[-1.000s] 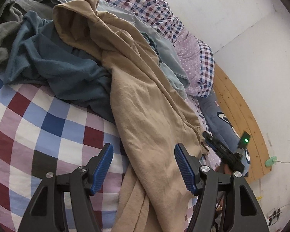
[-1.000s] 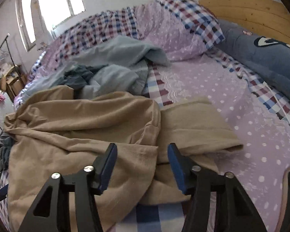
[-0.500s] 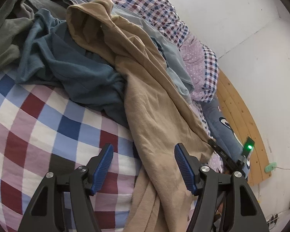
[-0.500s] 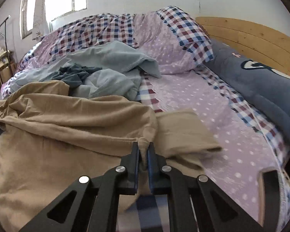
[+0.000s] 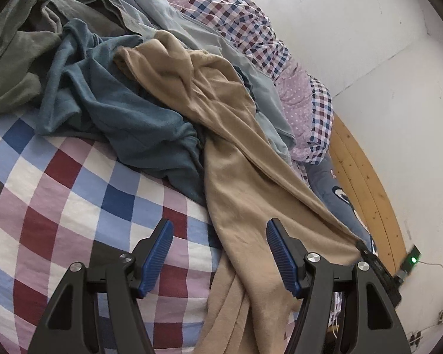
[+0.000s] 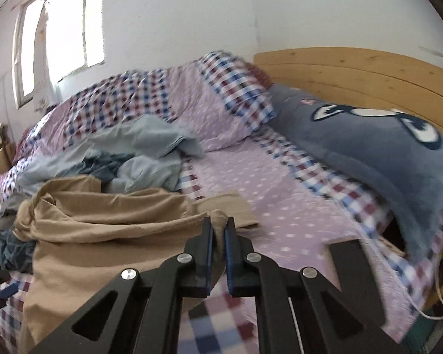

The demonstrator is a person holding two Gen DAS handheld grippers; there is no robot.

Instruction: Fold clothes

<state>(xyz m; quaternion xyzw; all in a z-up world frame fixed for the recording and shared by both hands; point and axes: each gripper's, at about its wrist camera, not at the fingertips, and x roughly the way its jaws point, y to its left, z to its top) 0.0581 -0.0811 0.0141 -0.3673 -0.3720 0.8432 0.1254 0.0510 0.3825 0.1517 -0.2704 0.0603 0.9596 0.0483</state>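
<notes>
Right wrist view showed my right hand-held gripper (image 6: pixel 218 233) clamped on the tan garment (image 6: pixel 103 230), which sprawled toward nine o'clock across the bed (image 6: pixel 295 206). My left hand-held gripper (image 5: pixel 220 250) stood wide open, gripping nothing, tan cloth under its right finger.

no readable text, label, brand or number shows on anything.

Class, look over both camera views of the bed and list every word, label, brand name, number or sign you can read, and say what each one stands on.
There is no readable text in either view.
The blue cushion by the headboard bears a white and dark cartoon design and a small pink mark, not letters.
The tan garment and the checked bedsheet show no label or print.
</notes>
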